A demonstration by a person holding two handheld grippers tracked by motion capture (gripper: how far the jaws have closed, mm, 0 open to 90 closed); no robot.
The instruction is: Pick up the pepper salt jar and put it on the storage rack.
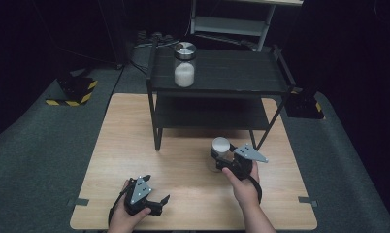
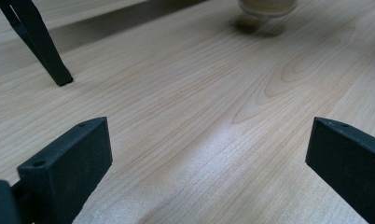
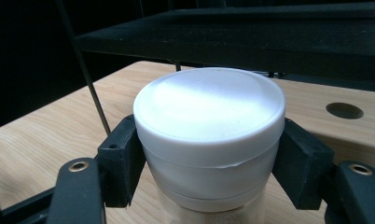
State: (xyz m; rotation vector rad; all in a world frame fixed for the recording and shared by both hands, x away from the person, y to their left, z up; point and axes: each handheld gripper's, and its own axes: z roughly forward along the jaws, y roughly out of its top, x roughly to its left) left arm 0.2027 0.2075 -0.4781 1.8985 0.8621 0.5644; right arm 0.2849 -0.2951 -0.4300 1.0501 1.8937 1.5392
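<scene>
in the high view, the right gripper sits right of centre in the lower half of the frame, clamped on a white-lidded jar just in front of the black shelf rack. a second jar with a metal lid stands on the rack's top shelf, upper centre. the left gripper rests low at lower left on the wooden table, well apart from the held jar, jaws spread.

in the left gripper view, its jaws stand wide apart over bare wood; the jar's base shows at the top edge.

in the right gripper view, the jar's lid sits at centre, both pads pressing its sides.
</scene>
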